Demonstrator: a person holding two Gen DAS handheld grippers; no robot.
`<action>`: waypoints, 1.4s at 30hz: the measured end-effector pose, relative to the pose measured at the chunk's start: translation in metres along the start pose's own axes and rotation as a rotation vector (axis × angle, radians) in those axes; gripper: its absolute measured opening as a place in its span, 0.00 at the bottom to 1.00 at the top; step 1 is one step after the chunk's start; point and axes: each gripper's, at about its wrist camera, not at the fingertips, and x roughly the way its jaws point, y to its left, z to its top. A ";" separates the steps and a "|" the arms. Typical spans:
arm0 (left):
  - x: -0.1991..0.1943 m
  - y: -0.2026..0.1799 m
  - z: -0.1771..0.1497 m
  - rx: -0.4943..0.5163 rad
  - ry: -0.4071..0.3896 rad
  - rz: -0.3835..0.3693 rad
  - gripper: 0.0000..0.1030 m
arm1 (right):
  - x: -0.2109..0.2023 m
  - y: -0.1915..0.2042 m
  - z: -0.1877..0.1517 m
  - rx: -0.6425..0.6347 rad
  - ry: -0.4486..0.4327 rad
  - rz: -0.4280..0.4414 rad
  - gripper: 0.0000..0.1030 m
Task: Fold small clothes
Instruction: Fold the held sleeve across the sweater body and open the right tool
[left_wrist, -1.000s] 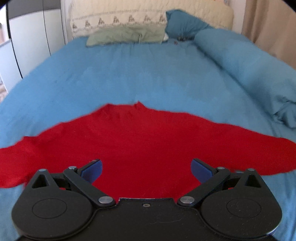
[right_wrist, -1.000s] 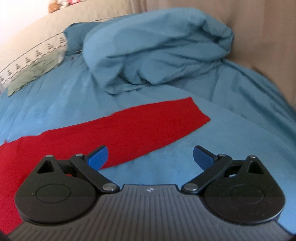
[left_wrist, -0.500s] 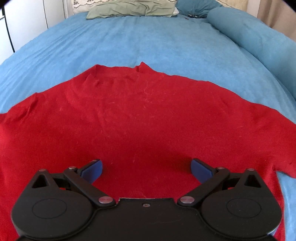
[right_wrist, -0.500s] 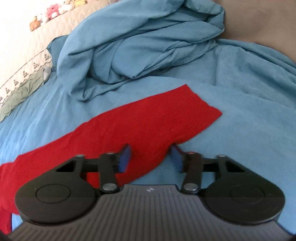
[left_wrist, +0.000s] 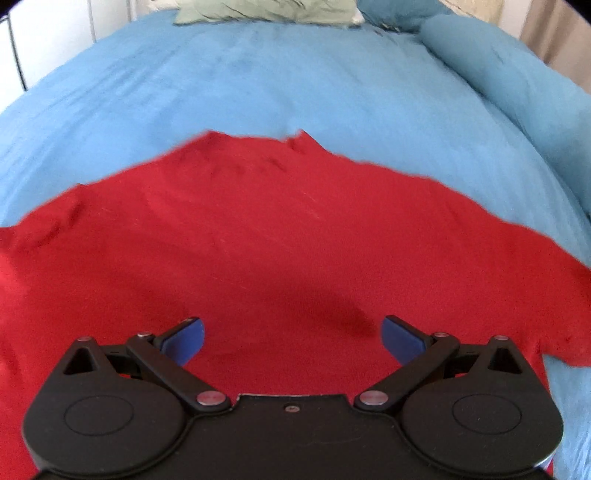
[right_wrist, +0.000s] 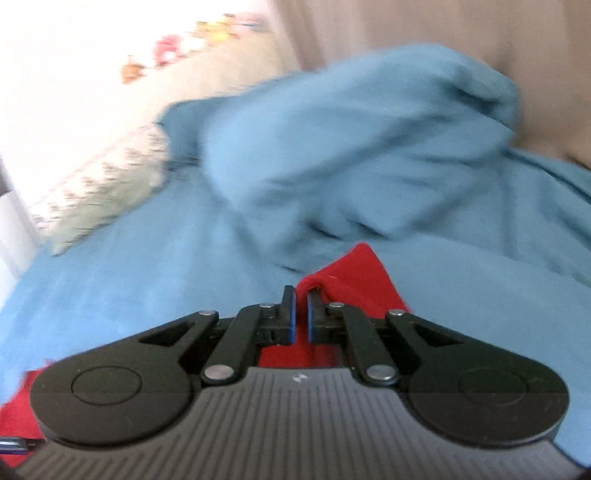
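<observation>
Right gripper now clamped on the sleeve end of the red shirt, wide apart a second ago. Left gripper spread wide above the shirt body, holding nothing, lower than before. Shirt flat on blue bedspread; sleeve fold likely next.

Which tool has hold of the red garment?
The right tool: it is shut on a raised fold of the red garment. The left tool hangs open above the cloth, pinching nothing.
</observation>
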 end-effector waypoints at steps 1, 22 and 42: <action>-0.007 0.007 0.001 -0.008 -0.015 -0.002 1.00 | -0.003 0.019 0.004 -0.020 -0.007 0.033 0.20; -0.063 0.144 -0.023 -0.061 -0.111 0.069 1.00 | 0.011 0.321 -0.223 -0.656 0.227 0.479 0.51; 0.014 -0.006 0.007 0.298 -0.080 0.009 0.79 | -0.025 0.195 -0.174 -0.560 0.214 0.362 0.93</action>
